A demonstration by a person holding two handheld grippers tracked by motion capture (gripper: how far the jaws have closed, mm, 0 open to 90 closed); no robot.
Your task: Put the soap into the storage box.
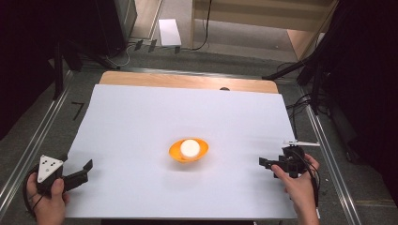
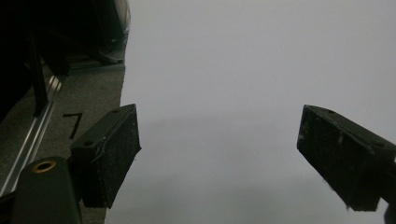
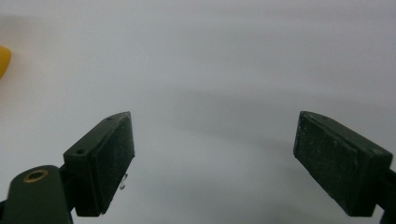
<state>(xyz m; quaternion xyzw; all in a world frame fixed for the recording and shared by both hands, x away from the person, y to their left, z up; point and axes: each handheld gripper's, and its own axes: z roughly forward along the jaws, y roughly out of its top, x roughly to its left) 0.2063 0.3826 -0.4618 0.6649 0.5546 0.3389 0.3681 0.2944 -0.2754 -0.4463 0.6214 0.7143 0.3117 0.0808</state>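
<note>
- Two hand-held black two-jaw grippers are at the table, one in each of the person's hands: the left gripper (image 1: 77, 172) with a grey three-cornered plate on top, and the right gripper (image 1: 267, 164) with a cable trailing back over the wrist.
- One shallow orange plastic bowl (image 1: 174, 152) lies on the table, and one round white object (image 1: 189, 148) sits inside it; what the white object is cannot be told.
- One large white sheet (image 1: 141, 117) covers most of the one light wooden table (image 1: 187, 80), whose bare edge shows at the side far from both grippers.
- The left gripper (image 2: 219, 154) has its jaws spread wide apart with nothing between them; only the white sheet lies under and ahead of them.
- The right gripper (image 3: 215, 158) is likewise spread wide and grips nothing.
- The orange bowl lies between the two grippers, well apart from each, somewhat nearer the right one and a little farther from the person than either.
- From the left gripper, the bowl is off to that gripper's right and forward.
- From the right gripper, the bowl is off to its left; in the right gripper view, a sliver of the orange rim (image 3: 3, 60) shows at the left edge, well beyond the left jaw.
- Both grippers hover low near the person's edge of the sheet; whether they touch it cannot be told.
</note>
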